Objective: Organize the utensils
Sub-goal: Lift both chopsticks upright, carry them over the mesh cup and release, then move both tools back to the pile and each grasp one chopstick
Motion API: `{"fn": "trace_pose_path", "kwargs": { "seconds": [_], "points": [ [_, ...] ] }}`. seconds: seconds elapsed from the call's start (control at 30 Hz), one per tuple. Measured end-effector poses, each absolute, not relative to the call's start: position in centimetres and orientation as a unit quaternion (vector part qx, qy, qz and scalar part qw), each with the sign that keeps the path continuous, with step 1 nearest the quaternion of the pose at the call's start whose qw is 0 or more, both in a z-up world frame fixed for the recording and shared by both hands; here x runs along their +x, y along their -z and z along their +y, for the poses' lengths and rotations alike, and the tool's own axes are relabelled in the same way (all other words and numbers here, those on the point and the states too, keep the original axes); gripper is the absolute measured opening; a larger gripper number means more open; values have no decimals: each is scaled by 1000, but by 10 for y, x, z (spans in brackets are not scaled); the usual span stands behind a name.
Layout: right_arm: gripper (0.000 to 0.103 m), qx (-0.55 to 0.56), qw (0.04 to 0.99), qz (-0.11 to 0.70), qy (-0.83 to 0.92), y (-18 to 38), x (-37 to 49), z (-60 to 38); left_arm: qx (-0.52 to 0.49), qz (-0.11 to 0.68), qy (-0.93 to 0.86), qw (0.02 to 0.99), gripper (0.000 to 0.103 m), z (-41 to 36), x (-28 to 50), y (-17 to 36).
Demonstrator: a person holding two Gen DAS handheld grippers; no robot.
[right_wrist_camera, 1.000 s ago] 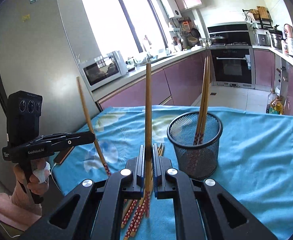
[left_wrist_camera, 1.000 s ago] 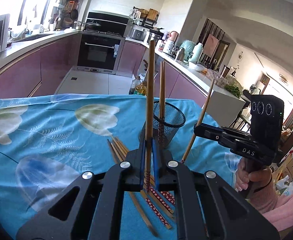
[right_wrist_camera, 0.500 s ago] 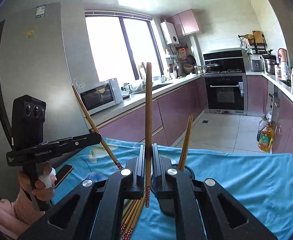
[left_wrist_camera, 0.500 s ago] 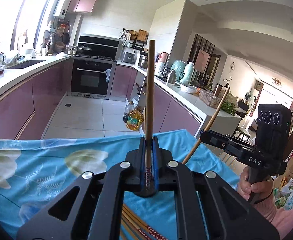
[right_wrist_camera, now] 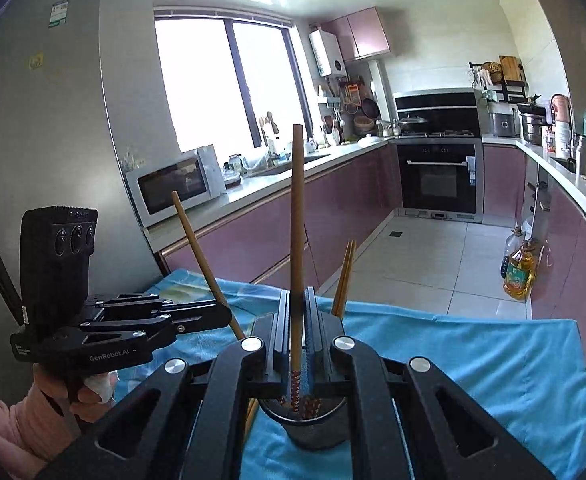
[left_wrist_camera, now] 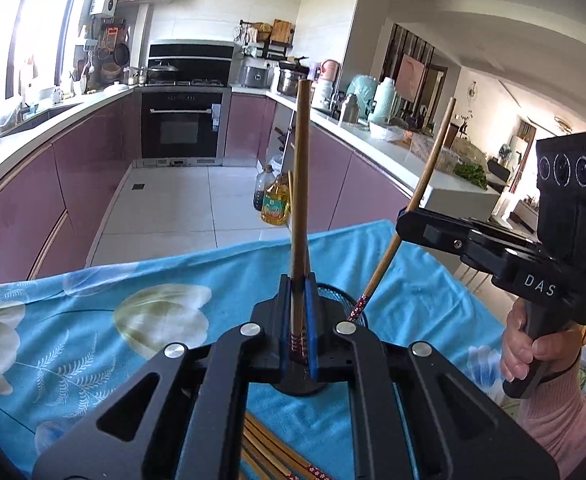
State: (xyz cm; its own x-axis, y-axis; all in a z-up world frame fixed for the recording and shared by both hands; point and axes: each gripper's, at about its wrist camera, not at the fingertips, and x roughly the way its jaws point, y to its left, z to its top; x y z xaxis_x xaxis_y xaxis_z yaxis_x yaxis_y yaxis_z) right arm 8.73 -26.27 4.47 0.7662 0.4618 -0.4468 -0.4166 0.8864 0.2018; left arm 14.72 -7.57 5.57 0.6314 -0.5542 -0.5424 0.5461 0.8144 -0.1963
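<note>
Each claw is clamped tight on one upright chopstick: the left claw (left_wrist_camera: 299, 320) and right claw (right_wrist_camera: 299, 332) hover over the mesh holder (left_wrist_camera: 349, 312) on the blue-clothed counter (left_wrist_camera: 93, 312). Crossing sticks could collide, or a patterned tip could catch the rim and topple it.

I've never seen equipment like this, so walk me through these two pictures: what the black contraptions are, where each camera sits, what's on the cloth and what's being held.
No robot here: a person holds black hand-held tongs in each hand, each carrying a wide-angle camera looking along its fingers. One picture comes from the left tongs, the other from the right tongs; each also shows the other tool off to the side. Both are shut on one upright chopstick: the left chopstick and the right chopstick. Below lies a blue flowered tablecloth with a black mesh holder already containing chopsticks, and loose chopsticks lying flat.
</note>
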Motion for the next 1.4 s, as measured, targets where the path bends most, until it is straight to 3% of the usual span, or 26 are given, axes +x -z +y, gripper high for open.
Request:
{"fn": "trace_pose_path", "kwargs": {
  "seconds": [0.37, 0.8, 0.97, 1.1, 1.2, 1.4],
  "points": [
    [6, 36, 909, 349, -226, -7, 126, -250, 11, 355, 310, 882, 7, -91, 177, -17],
    [11, 59, 916, 337, -211, -6, 127, -252, 6, 351, 287, 892, 13, -88, 187, -8],
    [26, 57, 922, 318, -216, -9, 111, -248, -8, 322, 264, 909, 25, -65, 166, -14],
    [28, 38, 926, 288, -240, -15, 81, -238, -7, 291, 242, 925, 39, -43, 141, -20],
    [35, 16, 922, 280, -268, -15, 60, -225, -2, 279, 228, 933, 54, -26, 121, -17],
    [38, -18, 895, 342, -285, 28, 48, -193, 10, 324, 203, 924, 56, -1, 99, 22]
  ]
}}
